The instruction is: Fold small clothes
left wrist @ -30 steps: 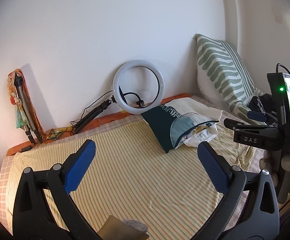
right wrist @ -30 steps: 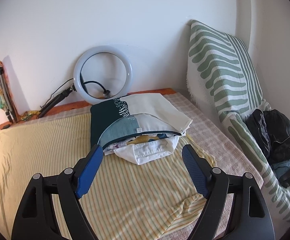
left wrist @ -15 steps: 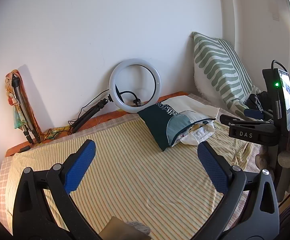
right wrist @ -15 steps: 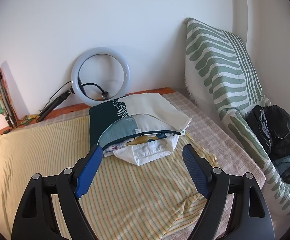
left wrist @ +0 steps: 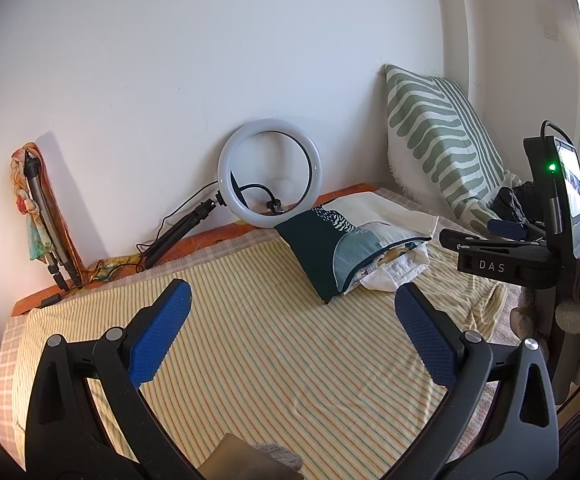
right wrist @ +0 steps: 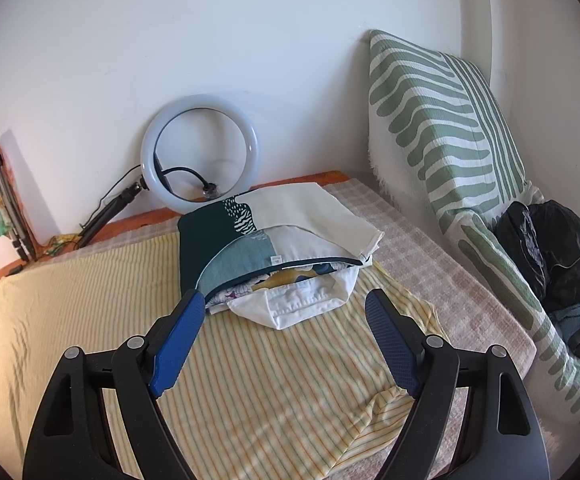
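A pile of small clothes lies on a yellow striped sheet (right wrist: 90, 320) on the bed. A dark teal and cream patterned fabric cover (right wrist: 250, 232) lies over it, and a white garment (right wrist: 301, 304) sticks out at the front. The pile also shows in the left wrist view (left wrist: 353, 252). My right gripper (right wrist: 286, 340) is open and empty just in front of the white garment. My left gripper (left wrist: 290, 332) is open and empty over the sheet, left of the pile. The right gripper's body (left wrist: 505, 264) shows at the right of the left wrist view.
A white ring light (right wrist: 200, 154) leans on the back wall with its tripod and cable. A green-striped cushion (right wrist: 441, 128) stands at the right. Dark bags (right wrist: 549, 252) lie beside it. Folded tripods with a scarf (left wrist: 38, 216) lean at the far left.
Both grippers have drifted slightly; the right one sits a little closer to the pile. Both stay open and empty. The clothes have not moved.
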